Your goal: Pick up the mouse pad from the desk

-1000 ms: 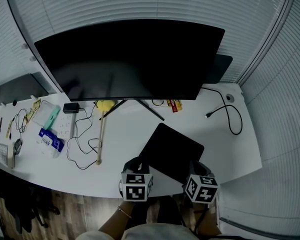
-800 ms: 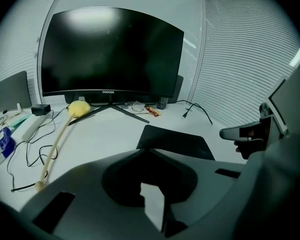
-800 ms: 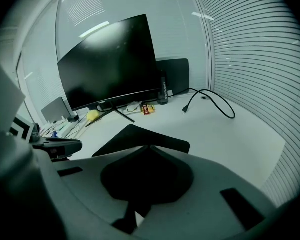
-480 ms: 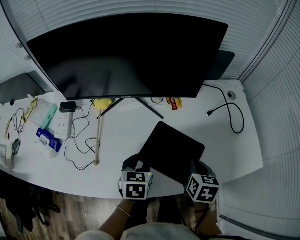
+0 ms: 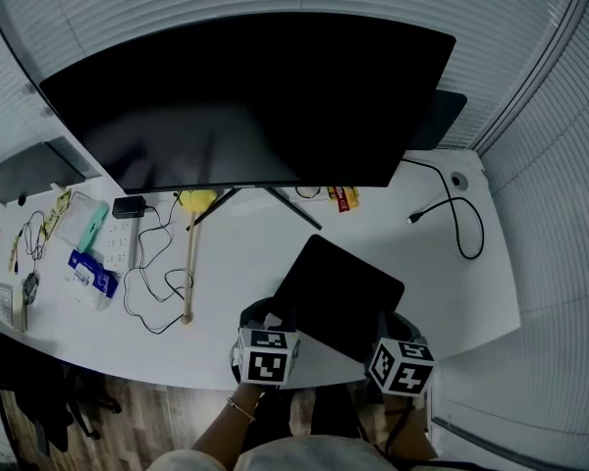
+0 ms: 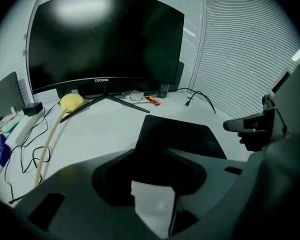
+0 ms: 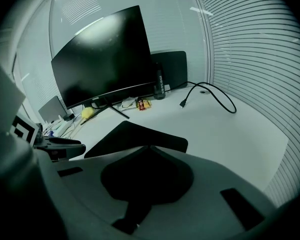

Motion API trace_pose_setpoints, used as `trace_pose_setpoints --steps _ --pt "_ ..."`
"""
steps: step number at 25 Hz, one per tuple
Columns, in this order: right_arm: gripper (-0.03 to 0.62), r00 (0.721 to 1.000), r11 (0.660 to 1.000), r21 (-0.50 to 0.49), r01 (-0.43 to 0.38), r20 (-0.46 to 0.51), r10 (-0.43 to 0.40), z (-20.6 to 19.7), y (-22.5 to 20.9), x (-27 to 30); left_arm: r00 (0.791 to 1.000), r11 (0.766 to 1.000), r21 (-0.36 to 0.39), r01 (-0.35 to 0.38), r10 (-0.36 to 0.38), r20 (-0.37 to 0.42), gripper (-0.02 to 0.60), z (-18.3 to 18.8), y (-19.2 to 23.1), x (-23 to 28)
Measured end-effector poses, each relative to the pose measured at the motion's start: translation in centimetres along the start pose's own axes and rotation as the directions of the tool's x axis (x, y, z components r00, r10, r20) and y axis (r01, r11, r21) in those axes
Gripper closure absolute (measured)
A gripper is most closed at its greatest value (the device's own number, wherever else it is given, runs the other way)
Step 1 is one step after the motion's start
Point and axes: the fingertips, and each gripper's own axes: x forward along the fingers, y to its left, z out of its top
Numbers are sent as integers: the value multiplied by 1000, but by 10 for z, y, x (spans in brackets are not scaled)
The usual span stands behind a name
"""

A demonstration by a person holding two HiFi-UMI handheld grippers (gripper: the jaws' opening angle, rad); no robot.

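The head view looks steeply down from above the surface's [image 5: 245, 263] near edge, with the monitor [image 5: 245, 96] across the upper frame. The left gripper view and right gripper view sit low and close at that edge, facing the monitor. All three share the mouse pad [image 5: 339, 297] and the monitor.

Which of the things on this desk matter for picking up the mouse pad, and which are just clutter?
Job: mouse pad; desk; left gripper, jaws just been opening, gripping nothing; right gripper.
Lying about: monitor, yellow-tipped stick, black cable, power strip, red packet.
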Motion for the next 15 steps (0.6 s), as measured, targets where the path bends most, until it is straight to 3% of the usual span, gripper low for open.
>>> trace_pose_setpoints --steps 15 --pt "560 999 1000 13 5 -35 -4 -4 -10 17 994 1000 -4 10 -10 -111 394 -8 11 26"
